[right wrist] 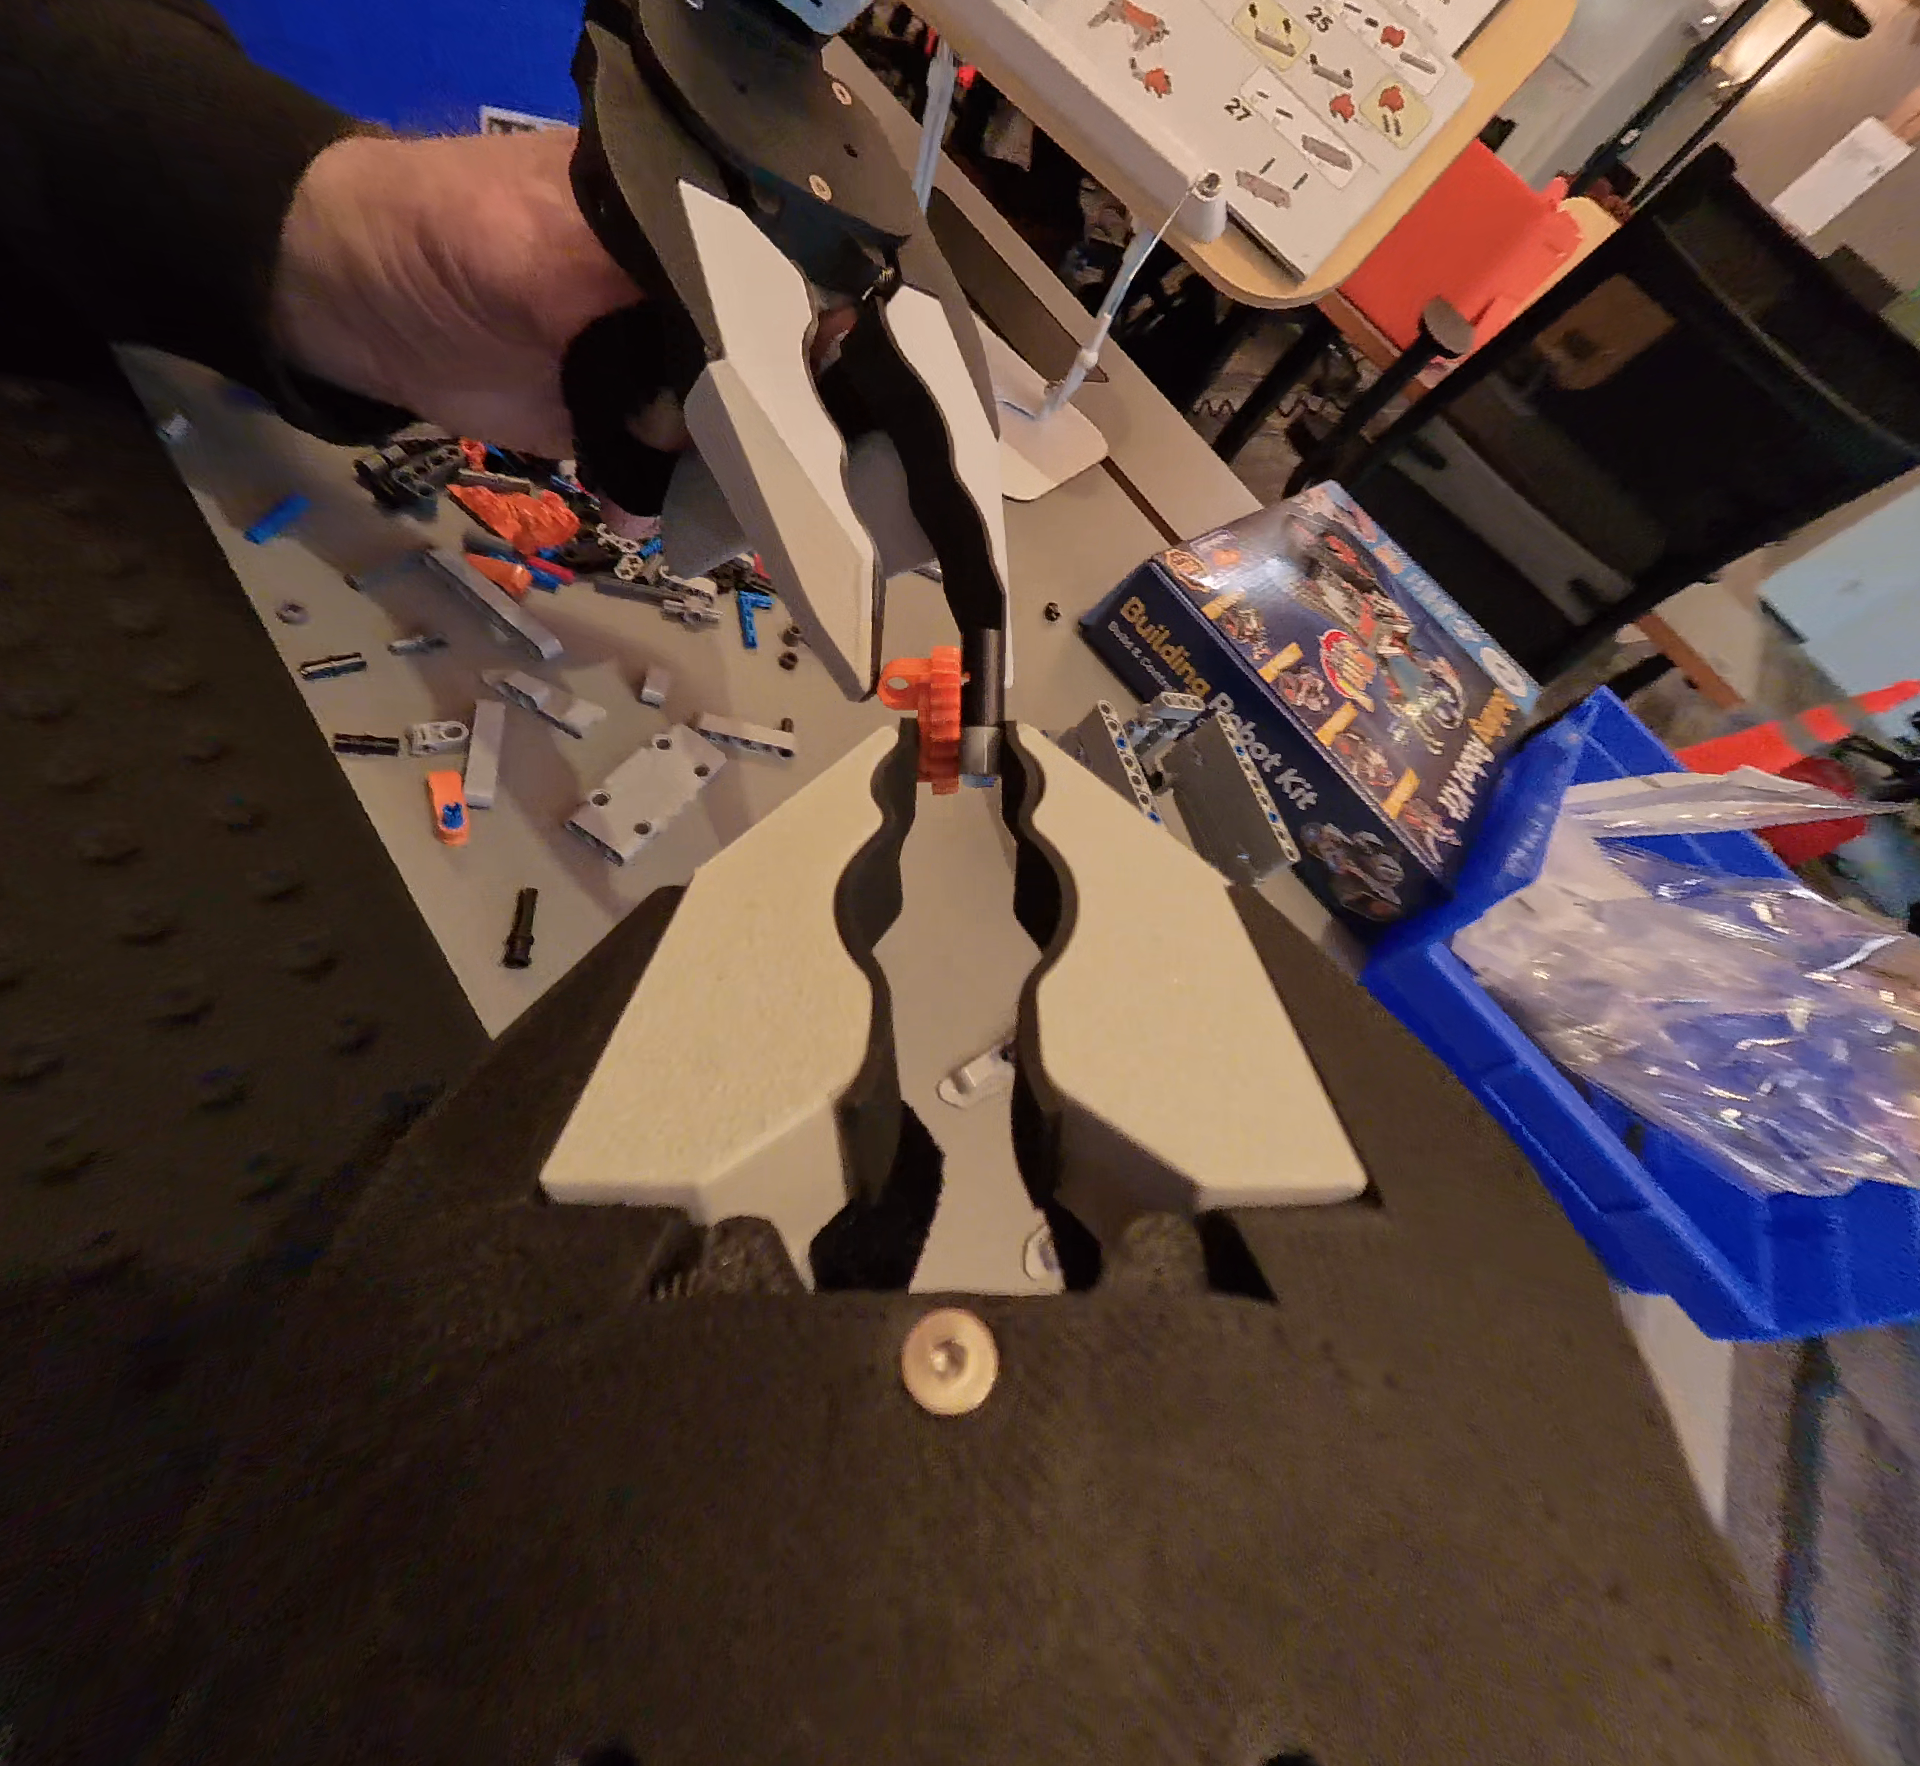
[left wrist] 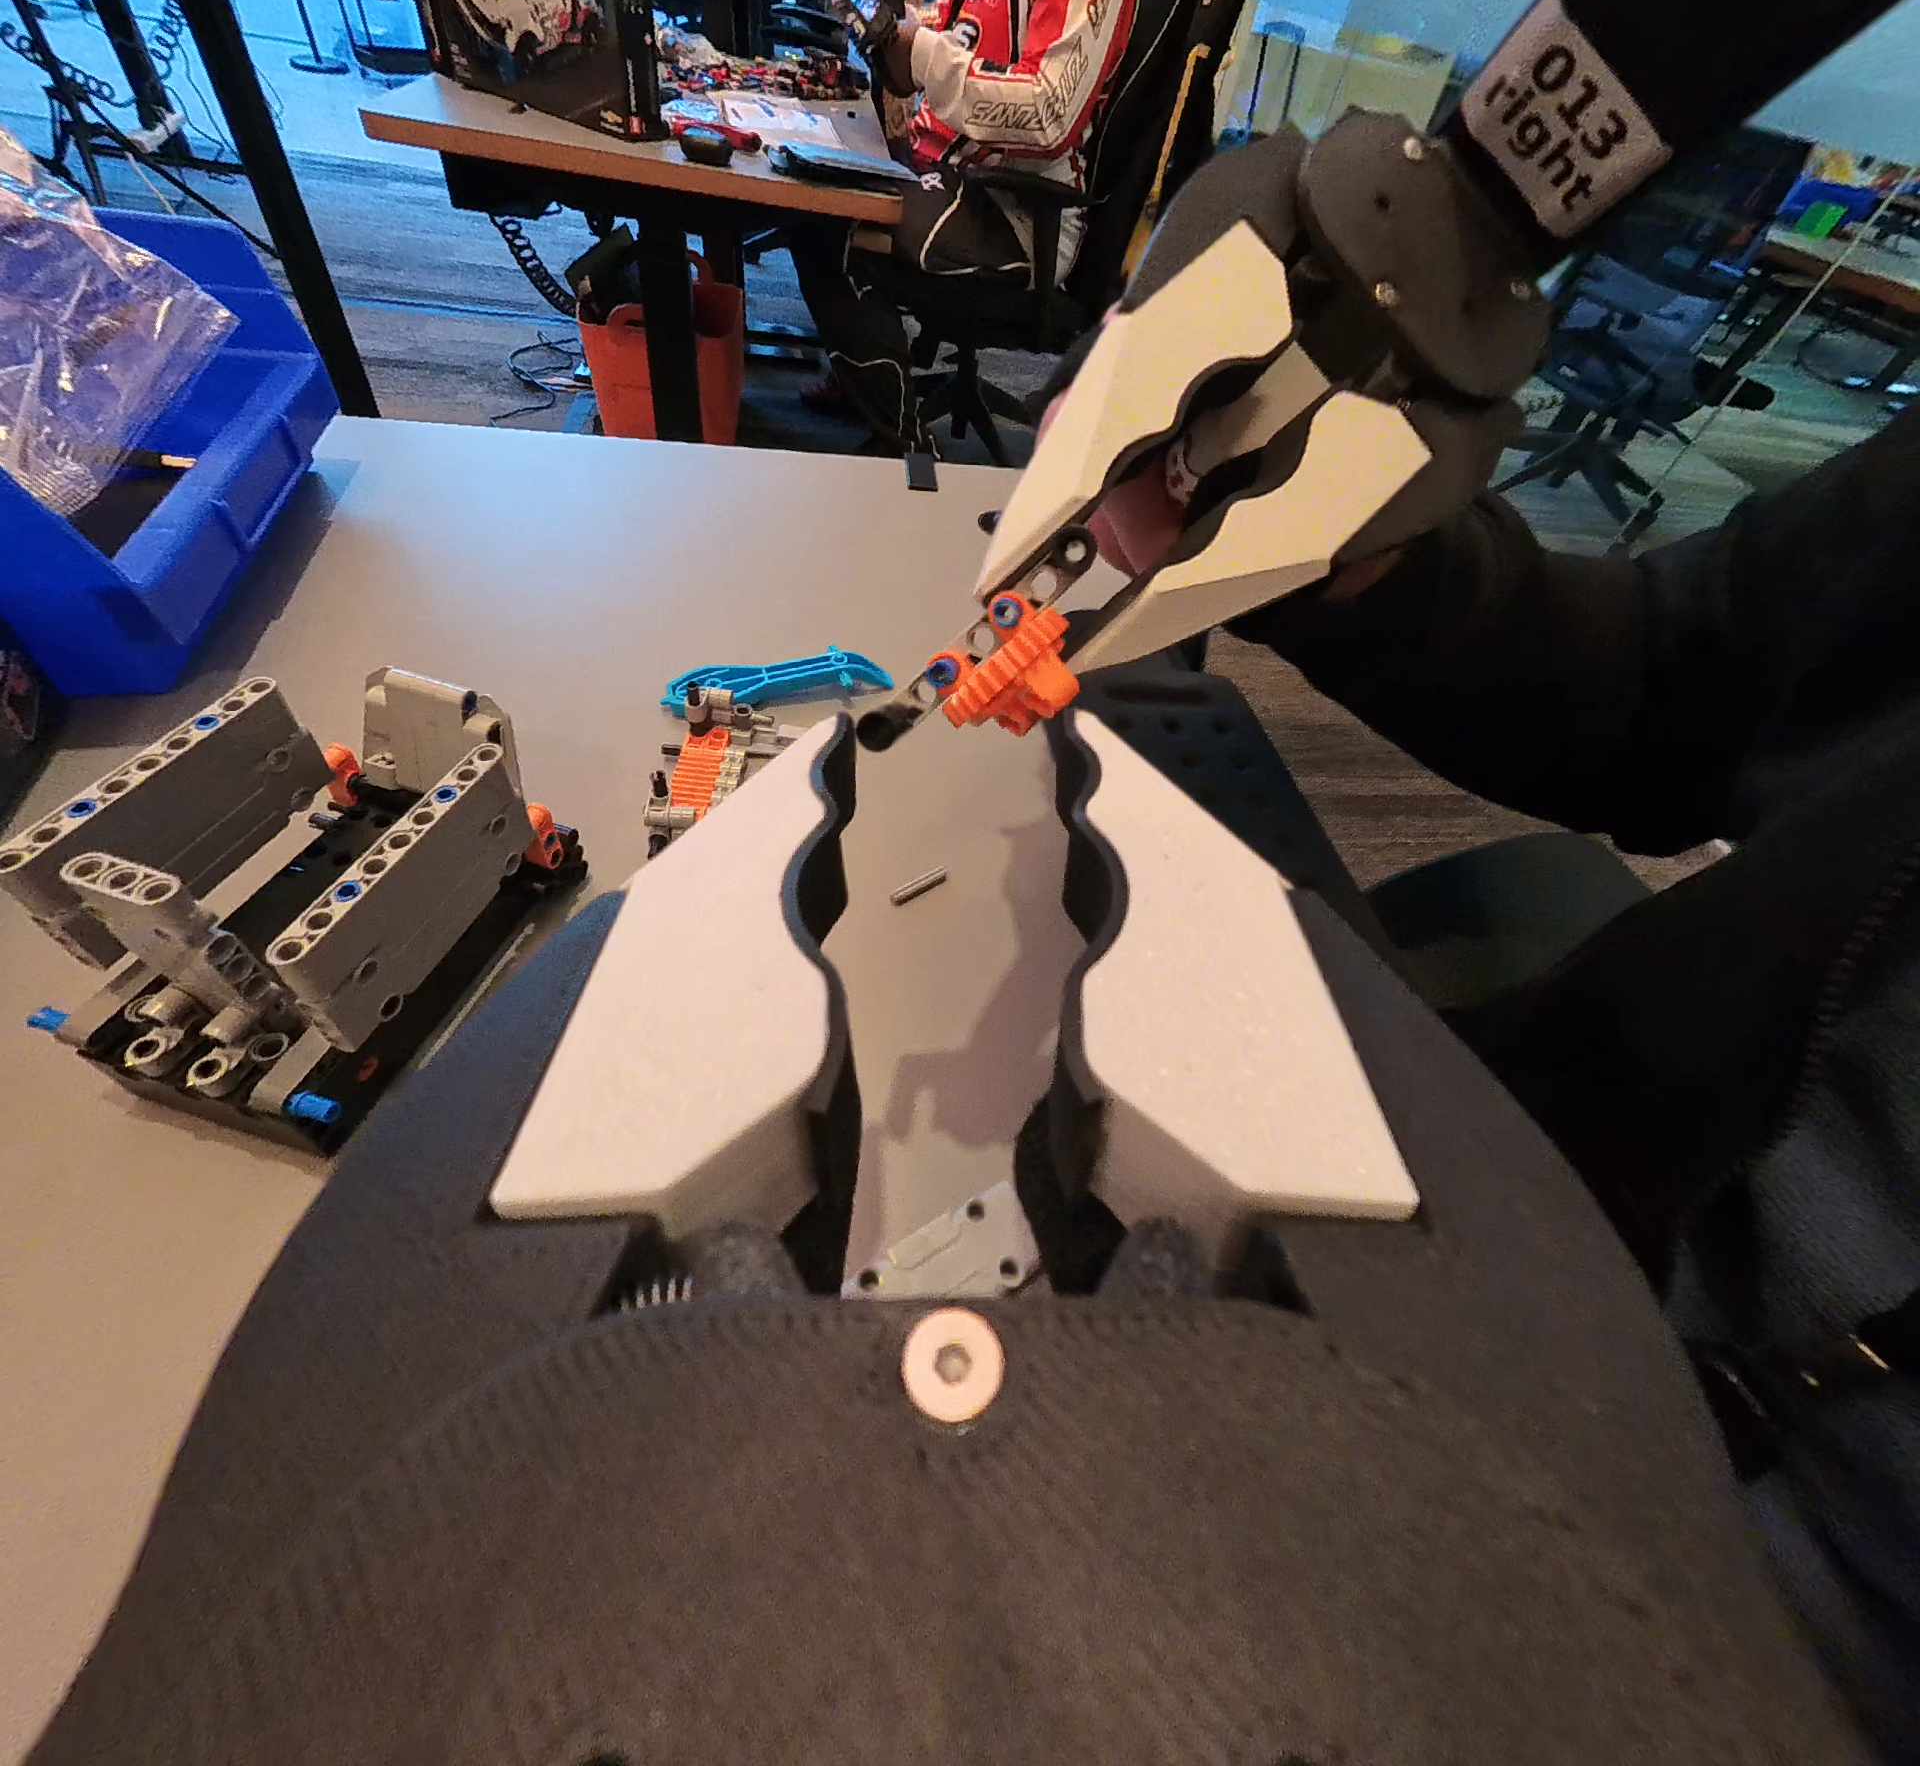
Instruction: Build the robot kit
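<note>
My right gripper (right wrist: 958,745) is shut on a grey beam with holes (right wrist: 987,667) that carries an orange gear (right wrist: 940,729). In the left wrist view it (left wrist: 1034,625) comes in from the upper right, holding the beam (left wrist: 1055,568) and gear (left wrist: 1013,672) in the air above the table. My left gripper (left wrist: 956,740) is open and empty. The beam's free end, with a black pin (left wrist: 881,729), sits just at its left fingertip. In the right wrist view the left gripper (right wrist: 928,651) points down at the beam, held by a hand (right wrist: 447,282).
A grey and black brick assembly (left wrist: 260,885), a small orange-grey subassembly (left wrist: 707,771), a light blue curved piece (left wrist: 779,677) and a short axle (left wrist: 920,885) lie on the grey table (left wrist: 571,573). Loose pieces (right wrist: 571,677), a kit box (right wrist: 1320,677), blue bins (right wrist: 1662,1145) and an instruction booklet (right wrist: 1247,54) surround it. Only a small space, under 4 cm, lies between the two pairs of fingers. Both grippers' tips are roughly 15 cm from the short axle (left wrist: 920,885).
</note>
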Demonstrator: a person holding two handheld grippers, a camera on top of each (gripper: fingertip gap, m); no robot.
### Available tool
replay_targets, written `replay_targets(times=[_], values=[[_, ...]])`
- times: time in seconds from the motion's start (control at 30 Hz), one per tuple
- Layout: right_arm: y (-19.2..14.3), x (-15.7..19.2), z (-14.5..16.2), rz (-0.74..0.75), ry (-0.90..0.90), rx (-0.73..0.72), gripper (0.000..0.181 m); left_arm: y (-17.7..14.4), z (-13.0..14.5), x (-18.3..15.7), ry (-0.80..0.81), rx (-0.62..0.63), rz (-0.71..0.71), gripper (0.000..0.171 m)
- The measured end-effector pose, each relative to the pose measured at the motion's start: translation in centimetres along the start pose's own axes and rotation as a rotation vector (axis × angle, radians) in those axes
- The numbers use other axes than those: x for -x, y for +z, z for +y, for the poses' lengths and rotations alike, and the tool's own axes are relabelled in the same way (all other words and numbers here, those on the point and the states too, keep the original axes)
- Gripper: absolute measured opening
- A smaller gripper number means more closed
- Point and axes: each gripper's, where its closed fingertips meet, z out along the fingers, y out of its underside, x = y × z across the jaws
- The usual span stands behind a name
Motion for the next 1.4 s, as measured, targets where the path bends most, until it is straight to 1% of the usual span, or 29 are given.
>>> replay_targets(times=[0.1, 0.17, 0.27, 0.47, 0.6, 0.77, 0.9, 0.97, 1.0, 1.07, 1.13, 1.2, 1.23, 1.4], values=[[-0.6, -0.1, 0.3, 0.059, -0.045, 0.030, 0.014, 0.0, -0.1, 0.0, -0.012, 0.004, 0.002, 0.038], [-1.2, 0.2, 1.1, 0.073, -0.063, 0.068, 0.014, -0.1, 0.1, 0.1, -0.023, 0.019, 0.001, 0.037], [-2.5, 0.4, 3.7, 0.107, -0.096, 0.176, 0.014, 0.1, 1.1, 0.5, -0.060, 0.066, 0.001, 0.038], [-4.5, 0.8, 8.4, 0.134, -0.055, 0.311, 0.014, 1.1, 3.8, 1.6, -0.087, 0.203, -0.034, 0.037], [-4.5, 0.6, 10.7, 0.137, -0.047, 0.378, 0.014, 1.7, 5.0, 2.4, -0.091, 0.291, -0.071, 0.038], [-3.2, 0.5, 13.1, 0.128, -0.101, 0.475, 0.014, 2.8, 6.1, 3.6, -0.103, 0.369, -0.113, 0.042], [-2.5, 0.2, 13.8, 0.105, -0.125, 0.509, 0.014, 4.2, 6.4, 4.4, -0.084, 0.412, -0.126, 0.045], [-2.3, 0.1, 14.1, 0.089, -0.134, 0.524, 0.014, 5.2, 6.2, 3.7, -0.068, 0.414, -0.085, 0.045], [-2.2, 0.2, 14.1, 0.072, -0.130, 0.530, 0.014, 5.6, 6.1, 3.1, -0.044, 0.416, -0.065, 0.044], [-1.9, 0.5, 13.6, 0.041, -0.126, 0.511, 0.014, 6.3, 5.7, 1.9, 0.073, 0.421, -0.058, 0.043], [-1.7, 0.6, 13.3, 0.017, -0.140, 0.517, 0.014, 6.8, 5.1, 0.5, 0.229, 0.419, -0.060, 0.033], [-1.4, 1.0, 12.7, -0.030, -0.147, 0.506, 0.014, 7.4, 4.7, -0.1, 0.340, 0.434, -0.092, 0.027], [-1.2, 1.2, 12.2, -0.049, -0.149, 0.496, 0.014, 7.6, 4.6, -0.4, 0.363, 0.437, -0.093, 0.023], [-0.9, 1.6, 11.0, -0.104, -0.183, 0.486, 0.014, 8.1, 5.3, -0.5, 0.355, 0.458, -0.078, 0.013]])
